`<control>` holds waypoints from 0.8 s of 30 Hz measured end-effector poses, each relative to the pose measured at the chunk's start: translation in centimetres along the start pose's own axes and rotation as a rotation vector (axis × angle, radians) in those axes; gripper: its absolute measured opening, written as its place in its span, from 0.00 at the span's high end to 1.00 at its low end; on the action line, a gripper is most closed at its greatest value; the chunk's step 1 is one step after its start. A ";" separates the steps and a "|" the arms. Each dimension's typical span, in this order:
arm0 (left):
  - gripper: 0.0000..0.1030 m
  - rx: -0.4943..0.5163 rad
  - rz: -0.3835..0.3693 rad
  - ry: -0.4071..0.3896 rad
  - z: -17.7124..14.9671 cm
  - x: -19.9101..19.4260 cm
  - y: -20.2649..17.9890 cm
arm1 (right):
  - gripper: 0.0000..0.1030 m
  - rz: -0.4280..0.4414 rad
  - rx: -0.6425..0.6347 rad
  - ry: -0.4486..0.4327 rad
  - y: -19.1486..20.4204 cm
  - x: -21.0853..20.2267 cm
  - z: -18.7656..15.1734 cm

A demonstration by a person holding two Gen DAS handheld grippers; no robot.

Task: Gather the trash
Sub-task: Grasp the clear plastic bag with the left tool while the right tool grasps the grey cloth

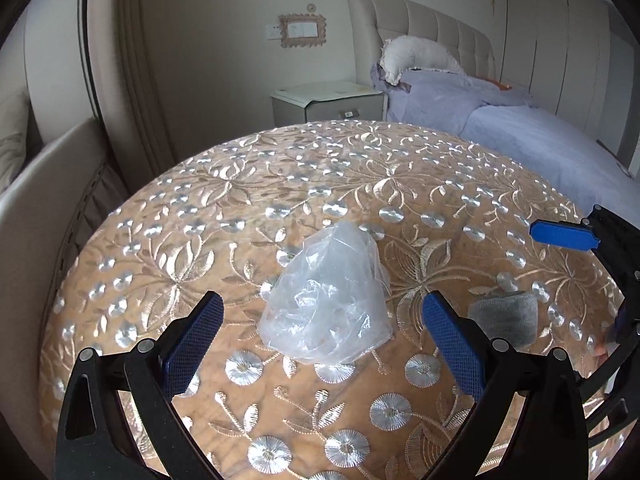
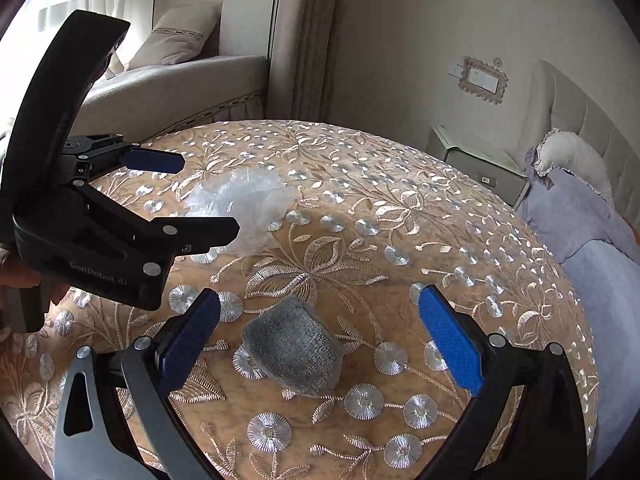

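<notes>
Bedroom walls, a nightstand and a bed with lilac covers lie behind a round surface draped in tan cloth embroidered with silver flowers. From the left wrist view, the left tool has its blue pads spread wide, holding nothing, and a crumpled clear plastic bag sits on the cloth between them, slightly ahead of the tips. I judge the bag to be almost weightless, soft and slippery; it will collapse under any squeeze, so the bunched lower mass is the better hold, not the thin peak. To its right lies a grey fabric pad, near the bag but not touching it, and the right tool enters from the right edge. The surface curves away all round the bag, with open cloth on every side.

From the right wrist view, the right tool is likewise spread and empty, and the grey fabric pad lies between its pads. It looks soft, light and slightly grippy; pinching across its rounded middle should hold. The left tool stands up and left, its fingers either side of the plastic bag. The two tools are near each other, so I would judge crowding between them the main limit; the near rim is close below, and a sofa lies beyond the far edge.
</notes>
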State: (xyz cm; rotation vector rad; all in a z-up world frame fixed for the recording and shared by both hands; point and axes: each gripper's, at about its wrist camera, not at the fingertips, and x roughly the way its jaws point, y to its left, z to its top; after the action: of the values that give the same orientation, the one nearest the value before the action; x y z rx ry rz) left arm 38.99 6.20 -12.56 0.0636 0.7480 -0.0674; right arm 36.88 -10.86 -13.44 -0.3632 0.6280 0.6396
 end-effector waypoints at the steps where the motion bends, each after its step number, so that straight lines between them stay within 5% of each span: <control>1: 0.21 0.002 -0.003 0.011 0.2 0.5 0.0 | 0.04 -0.004 -0.001 0.006 -0.1 0.2 -0.1; 2: 0.45 0.005 -0.016 0.034 0.3 1.2 -0.1 | 0.04 -0.005 -0.004 0.011 -0.2 0.3 -0.2; 5: 0.67 -0.003 -0.031 0.099 0.1 2.8 -0.4 | 0.04 0.000 0.000 0.024 -0.4 0.6 -0.4; 13: 0.72 -0.009 -0.029 0.044 -0.5 -0.5 -0.8 | 0.08 0.008 -0.001 0.055 -0.4 1.3 -0.5; 15: 0.72 -0.010 -0.008 0.012 -0.7 -2.2 -0.9 | 0.24 0.016 -0.003 0.069 -0.2 1.5 -0.5; 17: 0.72 -0.015 -0.002 -0.015 -1.1 -3.7 -1.0 | 0.24 0.025 0.007 0.105 0.1 1.9 -0.5; 21: 0.72 -0.009 0.015 -0.032 -2.0 -5.5 -1.5 | 0.74 0.059 0.031 0.161 0.5 2.2 -1.0; 24: 0.72 -0.052 -0.018 -0.049 -2.7 -7.5 -1.5 | 0.76 0.033 -0.008 0.133 1.4 0.3 -1.3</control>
State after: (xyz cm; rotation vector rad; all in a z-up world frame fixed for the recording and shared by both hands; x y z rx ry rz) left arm 31.58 5.18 -9.49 0.0054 0.7011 -0.0668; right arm 35.60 -10.34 -14.82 -0.4064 0.7599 0.6531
